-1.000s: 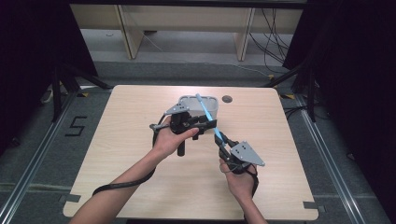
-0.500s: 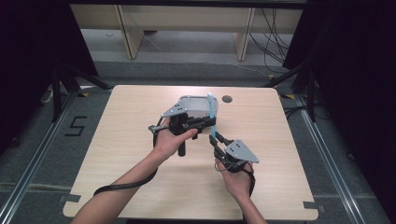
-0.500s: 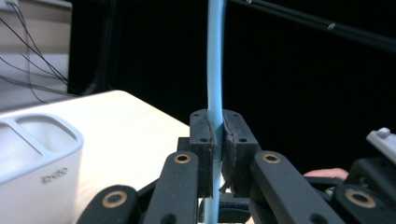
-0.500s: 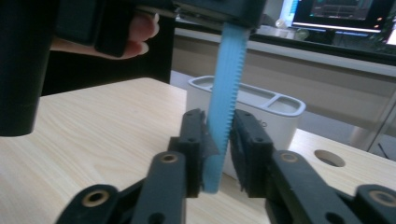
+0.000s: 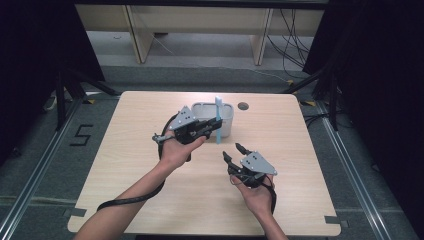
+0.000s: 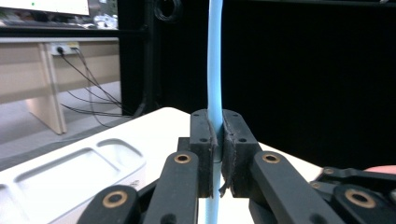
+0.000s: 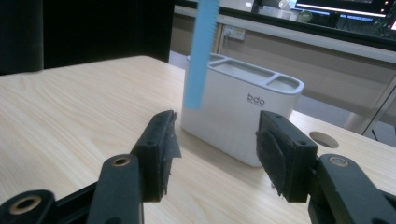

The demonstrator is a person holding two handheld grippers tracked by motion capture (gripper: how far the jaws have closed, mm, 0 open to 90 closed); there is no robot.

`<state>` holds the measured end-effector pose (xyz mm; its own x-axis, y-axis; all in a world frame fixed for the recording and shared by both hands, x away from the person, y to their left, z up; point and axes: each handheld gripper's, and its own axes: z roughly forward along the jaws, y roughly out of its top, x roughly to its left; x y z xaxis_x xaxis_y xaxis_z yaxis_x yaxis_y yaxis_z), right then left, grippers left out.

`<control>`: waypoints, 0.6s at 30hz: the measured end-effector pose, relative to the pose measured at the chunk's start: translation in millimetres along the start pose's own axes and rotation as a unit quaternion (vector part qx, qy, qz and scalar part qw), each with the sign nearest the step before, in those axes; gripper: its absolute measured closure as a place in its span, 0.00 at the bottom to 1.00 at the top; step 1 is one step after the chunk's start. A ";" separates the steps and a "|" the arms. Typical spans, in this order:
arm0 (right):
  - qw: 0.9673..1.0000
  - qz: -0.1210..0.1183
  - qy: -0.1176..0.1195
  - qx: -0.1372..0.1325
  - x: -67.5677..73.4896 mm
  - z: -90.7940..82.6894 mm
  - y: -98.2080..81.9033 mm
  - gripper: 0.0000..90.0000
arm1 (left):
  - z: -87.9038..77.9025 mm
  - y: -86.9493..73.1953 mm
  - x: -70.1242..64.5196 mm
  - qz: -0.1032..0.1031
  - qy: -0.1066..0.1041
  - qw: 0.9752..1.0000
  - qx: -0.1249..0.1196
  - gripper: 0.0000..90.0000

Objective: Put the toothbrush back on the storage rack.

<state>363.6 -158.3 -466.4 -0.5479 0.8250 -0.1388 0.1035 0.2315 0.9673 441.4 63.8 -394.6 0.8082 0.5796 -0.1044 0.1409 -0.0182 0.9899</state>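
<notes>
A thin light-blue strip (image 6: 215,56), prob. a plastic ruler or comb w/ a toothed edge, is clamped upright between the jaws of the left gripper (image 6: 215,154). It is pinched approx. at its lower third; most of its length rises above the pads and a short end hangs below them. In the high view the left gripper (image 5: 212,125) is seen held above the table (image 5: 140,150), w/ the strip (image 5: 218,120) standing vertical at the jaw tips, just in front of a white organiser box (image 5: 226,120). Whether the strip's lower end touches the tabletop can't be told.

The right gripper (image 7: 217,149) is seen w/ jaws spread wide, nothing between them. Beyond the jaw gap sits the white organiser (image 7: 243,116), w/ several top compartments and "bdo" printed on its side; the blue strip (image 7: 201,51) hangs ahead of the left jaw, in front of the box's near corner. In the high view the right gripper (image 5: 234,152) is held low over the table, apart from the left one, jaws aimed toward the box. A round cable hole (image 5: 243,106) is seen in the tabletop, beyond the box.
</notes>
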 end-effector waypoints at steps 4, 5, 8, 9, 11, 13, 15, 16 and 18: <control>1.000 -0.007 -0.008 0.004 -6.7 -5.4 -3.3 0.49 | -4.6 -0.2 5.0 0.011 0.013 1.000 -0.003 0.92; 1.000 -0.004 -0.010 0.002 -7.7 -6.2 -4.5 0.49 | -6.0 -0.3 6.2 0.015 0.016 1.000 -0.001 0.92; 1.000 -0.009 -0.012 0.008 -12.1 -9.4 -7.9 0.47 | -8.3 -0.6 8.5 0.026 0.024 0.999 0.001 0.92; 1.000 -0.006 -0.015 0.013 -12.3 -11.1 -9.1 0.46 | -10.4 -1.1 10.9 0.030 0.032 0.999 0.000 0.92; 1.000 -0.001 -0.013 0.022 -13.3 -13.9 -11.5 0.46 | -12.3 -1.4 13.6 0.033 0.039 0.999 -0.001 0.92; 1.000 -0.013 -0.018 0.017 -16.6 -15.5 -13.9 0.45 | -13.4 -1.5 14.9 0.034 0.042 0.999 -0.001 0.92; 1.000 -0.007 -0.019 0.022 -18.1 -18.6 -16.1 0.45 | -16.2 -1.8 18.6 0.039 0.049 0.998 -0.001 0.92; 1.000 0.001 -0.022 0.022 -18.4 -20.2 -17.5 0.45 | -17.0 -1.9 19.9 0.040 0.052 0.998 -0.001 0.92; 1.000 -0.003 -0.022 0.022 -20.3 -21.2 -18.8 0.45 | -17.6 -2.0 21.1 0.041 0.053 0.998 -0.001 0.92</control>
<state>355.2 -190.3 -477.3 -0.5124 0.8446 -0.1550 0.1373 0.2588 0.9561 448.1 90.4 -397.1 0.7515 0.6596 -0.0129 0.0764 -0.0677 0.9948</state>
